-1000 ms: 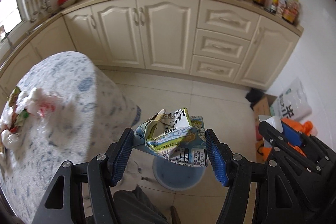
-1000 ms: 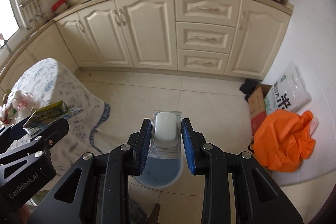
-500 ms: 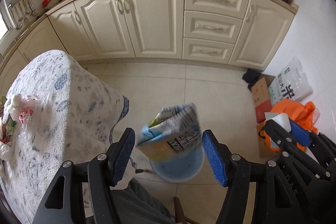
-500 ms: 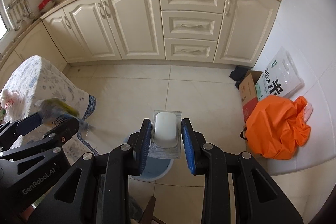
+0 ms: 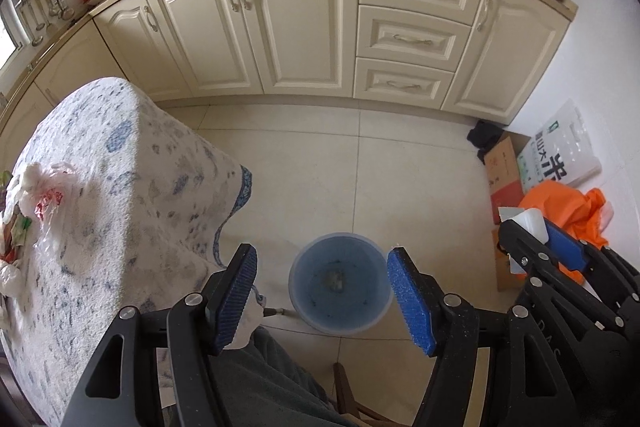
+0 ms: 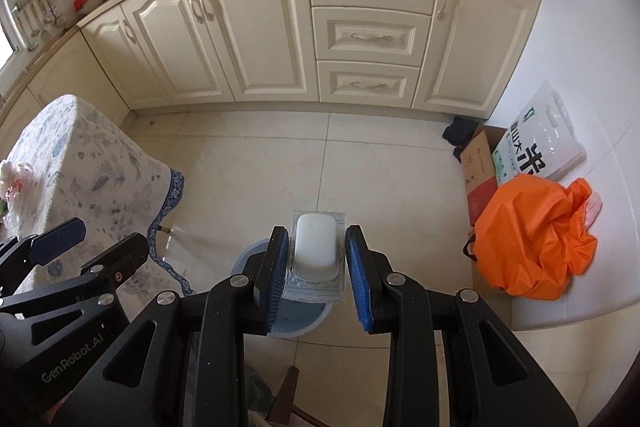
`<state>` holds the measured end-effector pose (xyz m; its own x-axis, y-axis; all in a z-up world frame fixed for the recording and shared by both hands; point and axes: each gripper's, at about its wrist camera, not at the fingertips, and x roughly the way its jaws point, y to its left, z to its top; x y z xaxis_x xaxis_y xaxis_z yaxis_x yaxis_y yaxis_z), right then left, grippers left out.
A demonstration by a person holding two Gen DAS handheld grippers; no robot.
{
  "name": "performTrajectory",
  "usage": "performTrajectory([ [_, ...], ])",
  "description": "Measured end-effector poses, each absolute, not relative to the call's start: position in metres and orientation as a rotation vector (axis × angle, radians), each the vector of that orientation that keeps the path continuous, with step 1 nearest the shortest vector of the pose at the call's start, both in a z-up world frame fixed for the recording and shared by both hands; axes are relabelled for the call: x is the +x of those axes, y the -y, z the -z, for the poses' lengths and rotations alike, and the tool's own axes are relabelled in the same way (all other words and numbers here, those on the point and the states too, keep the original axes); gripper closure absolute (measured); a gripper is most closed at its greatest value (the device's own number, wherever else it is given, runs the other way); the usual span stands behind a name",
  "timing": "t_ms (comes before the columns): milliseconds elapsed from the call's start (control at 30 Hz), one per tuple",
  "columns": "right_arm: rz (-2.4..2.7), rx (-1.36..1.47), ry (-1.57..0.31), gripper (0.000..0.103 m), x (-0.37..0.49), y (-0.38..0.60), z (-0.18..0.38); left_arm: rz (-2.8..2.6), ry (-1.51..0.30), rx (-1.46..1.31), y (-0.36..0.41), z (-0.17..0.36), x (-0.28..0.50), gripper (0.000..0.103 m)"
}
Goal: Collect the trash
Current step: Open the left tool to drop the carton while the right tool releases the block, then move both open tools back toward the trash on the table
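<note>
My left gripper point(image 5: 322, 291) hangs open and empty right above the blue bin point(image 5: 336, 235) on the floor. Only a small pale scrap lies on the bin's bottom; the crushed carton is not in view. My right gripper point(image 6: 316, 261) is shut on a clear plastic pack with a white insert point(image 6: 316, 247), held over the same bin point(image 6: 249, 255). In the left wrist view this gripper point(image 5: 540, 239) shows at the right edge. More trash, a crumpled plastic bag point(image 5: 44, 195) and wrappers, lies on the table with the blue-flowered cloth point(image 5: 104, 155) at the left.
An orange bag point(image 6: 536, 239), a cardboard box point(image 6: 480, 163) and a white rice sack point(image 6: 540, 147) stand along the right wall. Cream kitchen cabinets point(image 6: 360, 35) close off the far side. A person's trouser leg point(image 5: 260, 387) is below the grippers.
The left gripper let go of the crushed carton, which dropped towards the bin and is gone from view. The left gripper sank closer to the bin. The right gripper kept its pack.
</note>
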<state>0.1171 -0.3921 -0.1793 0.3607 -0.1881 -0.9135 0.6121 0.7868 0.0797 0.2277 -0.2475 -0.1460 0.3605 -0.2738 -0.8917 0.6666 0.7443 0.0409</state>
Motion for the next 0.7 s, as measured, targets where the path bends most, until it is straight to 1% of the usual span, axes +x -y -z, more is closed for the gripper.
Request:
performTrajectory([
  [267, 0.432, 0.414, -1.106, 0.072, 0.146, 0.366, 0.185, 0.540, -1.039, 0.393, 0.217, 0.143, 0.231, 0.039],
  [300, 0.422, 0.414, -1.110, 0.071, 0.149, 0.363, 0.185, 0.535, -1.040, 0.390, 0.215, 0.142, 0.230, 0.039],
  [367, 0.408, 0.415, -1.120, 0.059, 0.154, 0.360, 0.187, 0.523, -1.037, 0.383, 0.210, 0.141, 0.231, 0.039],
  [400, 0.407, 0.416, -1.121, 0.044, 0.156, 0.359, 0.187, 0.519, -1.036, 0.381, 0.208, 0.141, 0.231, 0.040],
  [433, 0.416, 0.414, -1.118, 0.038, 0.157, 0.359, 0.186, 0.509, -1.033, 0.378, 0.206, 0.140, 0.231, 0.039],
  [500, 0.415, 0.413, -1.111, 0.035, 0.159, 0.358, 0.185, 0.507, -1.036, 0.369, 0.203, 0.140, 0.234, 0.040],
  [700, 0.423, 0.412, -1.127, 0.035, 0.160, 0.358, 0.187, 0.503, -1.038, 0.342, 0.195, 0.139, 0.237, 0.040],
])
